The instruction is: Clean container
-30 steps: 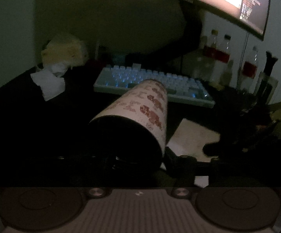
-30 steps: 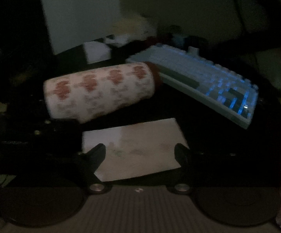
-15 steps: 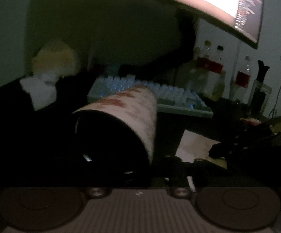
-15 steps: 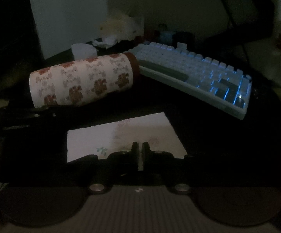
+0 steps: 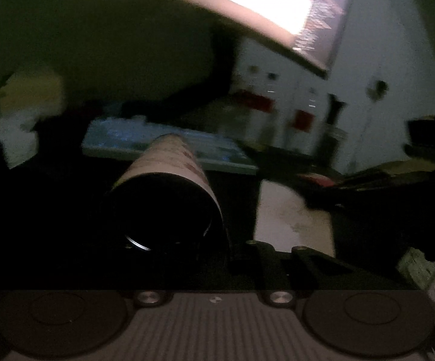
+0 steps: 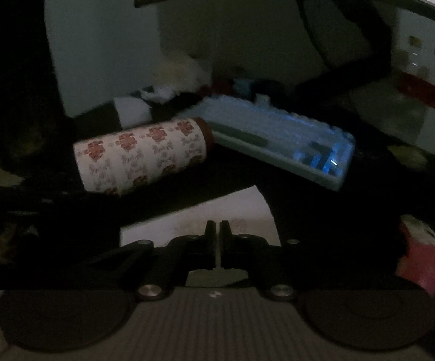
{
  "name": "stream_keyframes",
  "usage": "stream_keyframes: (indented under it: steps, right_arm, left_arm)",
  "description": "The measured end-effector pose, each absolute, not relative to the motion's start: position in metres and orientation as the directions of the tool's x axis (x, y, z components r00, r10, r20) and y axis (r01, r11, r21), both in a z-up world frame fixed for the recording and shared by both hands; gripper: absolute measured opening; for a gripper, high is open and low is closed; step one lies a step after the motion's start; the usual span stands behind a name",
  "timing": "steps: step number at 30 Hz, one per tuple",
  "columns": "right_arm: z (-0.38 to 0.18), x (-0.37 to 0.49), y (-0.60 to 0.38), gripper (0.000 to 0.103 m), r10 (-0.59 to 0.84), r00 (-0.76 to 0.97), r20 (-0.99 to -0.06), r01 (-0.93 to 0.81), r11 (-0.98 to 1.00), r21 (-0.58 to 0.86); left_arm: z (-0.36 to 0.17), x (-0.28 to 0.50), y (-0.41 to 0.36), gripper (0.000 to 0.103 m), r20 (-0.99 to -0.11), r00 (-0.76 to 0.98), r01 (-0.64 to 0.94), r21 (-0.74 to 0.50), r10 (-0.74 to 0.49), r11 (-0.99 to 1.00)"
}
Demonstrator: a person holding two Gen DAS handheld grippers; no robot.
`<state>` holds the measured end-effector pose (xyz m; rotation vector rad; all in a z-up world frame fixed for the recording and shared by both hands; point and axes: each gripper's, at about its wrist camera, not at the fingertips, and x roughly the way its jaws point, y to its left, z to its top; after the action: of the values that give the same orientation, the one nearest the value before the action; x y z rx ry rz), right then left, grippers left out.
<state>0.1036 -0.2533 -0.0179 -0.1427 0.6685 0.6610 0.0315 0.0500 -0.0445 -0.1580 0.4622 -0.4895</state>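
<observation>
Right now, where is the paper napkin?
In the right wrist view the napkin lies flat on the dark desk, pinched at its near edge by the right gripper, below the floral container and the keyboard.

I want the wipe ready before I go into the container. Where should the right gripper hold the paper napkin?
Take the paper napkin by its near edge, around the middle, coming in low from the near side. It is a thin sheet, so only an edge fits between the jaws. The right gripper looks shut on just that spot, which leaves the far corner free to wipe the floral container.
</observation>
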Motion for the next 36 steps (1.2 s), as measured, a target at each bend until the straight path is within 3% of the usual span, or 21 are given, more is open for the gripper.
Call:
stream_keyframes:
  steps: [3, 5, 7, 8, 9, 11, 12, 15, 17, 19, 20, 21, 22, 24, 25, 28, 36]
  right_arm:
    - [-0.033, 0.105, -0.257, 0.006, 0.496, 0.571, -0.654, -0.585, 0.805, 0.1]
    - [-0.041, 0.108, -0.256, 0.018, 0.465, 0.566, -0.681, -0.566, 0.82, 0.09]
    - [-0.043, 0.106, -0.254, 0.072, 0.48, 0.564, -0.672, -0.581, 0.809, 0.091]
    - [-0.044, 0.104, -0.252, 0.084, 0.493, 0.568, -0.659, -0.588, 0.803, 0.095]
    - [-0.043, 0.102, -0.249, 0.098, 0.504, 0.572, -0.647, -0.597, 0.797, 0.093]
    - [-0.043, 0.098, -0.243, 0.102, 0.523, 0.579, -0.625, -0.615, 0.784, 0.086]
    - [-0.045, 0.096, -0.238, 0.103, 0.526, 0.573, -0.628, -0.631, 0.772, 0.072]
    - [-0.054, 0.092, -0.222, 0.103, 0.502, 0.558, -0.661, -0.669, 0.743, -0.001]
    - [-0.058, 0.09, -0.221, 0.097, 0.51, 0.56, -0.653, -0.677, 0.736, -0.006]
    - [-0.06, 0.094, -0.232, 0.058, 0.558, 0.542, -0.628, -0.662, 0.744, 0.09]
    - [-0.06, 0.095, -0.236, 0.043, 0.54, 0.571, -0.619, -0.632, 0.77, 0.089]
    - [-0.059, 0.096, -0.239, 0.006, 0.521, 0.589, -0.618, -0.618, 0.783, 0.071]
    - [-0.059, 0.096, -0.241, 0.003, 0.503, 0.605, -0.617, -0.607, 0.793, 0.051]
    - [-0.06, 0.099, -0.25, 0.003, 0.518, 0.599, -0.611, -0.593, 0.799, 0.097]
    - [-0.059, 0.1, -0.252, 0.002, 0.514, 0.603, -0.61, -0.587, 0.803, 0.097]
    - [-0.053, 0.095, -0.26, 0.002, 0.503, 0.632, -0.59, -0.567, 0.819, 0.092]
    - [-0.002, 0.092, -0.277, 0.002, 0.542, 0.688, -0.482, -0.567, 0.816, 0.109]
  left_arm:
    - [-0.044, 0.03, 0.037, 0.014, -0.406, 0.773, 0.432, -0.224, -0.487, 0.874]
    - [-0.045, 0.03, 0.03, 0.015, -0.411, 0.78, 0.424, -0.21, -0.473, 0.881]
    - [-0.044, 0.029, 0.024, 0.017, -0.404, 0.794, 0.415, -0.187, -0.455, 0.89]
    - [-0.043, 0.028, 0.022, 0.02, -0.397, 0.802, 0.41, -0.177, -0.446, 0.895]
    - [-0.042, 0.027, 0.02, 0.032, -0.386, 0.814, 0.401, -0.168, -0.434, 0.901]
    - [-0.038, 0.024, 0.016, 0.085, -0.357, 0.843, 0.374, -0.149, -0.403, 0.915]
    - [-0.037, 0.022, 0.014, 0.092, -0.324, 0.873, 0.34, -0.132, -0.365, 0.931]
    - [-0.032, 0.028, 0.004, 0.091, -0.31, 0.882, 0.339, -0.108, -0.356, 0.935]
    - [-0.03, 0.034, -0.005, 0.086, -0.326, 0.886, 0.322, -0.081, -0.33, 0.943]
    - [-0.029, 0.039, -0.009, 0.079, -0.332, 0.885, 0.322, -0.074, -0.328, 0.944]
    - [-0.029, 0.042, -0.01, 0.072, -0.336, 0.881, 0.325, -0.079, -0.332, 0.942]
    - [-0.029, 0.045, -0.01, 0.069, -0.345, 0.878, 0.322, -0.085, -0.331, 0.943]
    - [-0.03, 0.049, -0.011, 0.065, -0.363, 0.875, 0.308, -0.093, -0.321, 0.947]
    - [-0.035, 0.057, -0.008, 0.047, -0.399, 0.867, 0.271, -0.121, -0.297, 0.955]
    - [-0.039, 0.064, -0.005, 0.032, -0.426, 0.852, 0.266, -0.148, -0.304, 0.952]
    - [-0.048, 0.075, 0.006, 0.013, -0.452, 0.843, 0.222, -0.203, -0.292, 0.954]
    - [-0.04, 0.067, 0.037, 0.008, -0.381, 0.804, 0.347, -0.322, -0.456, 0.881]
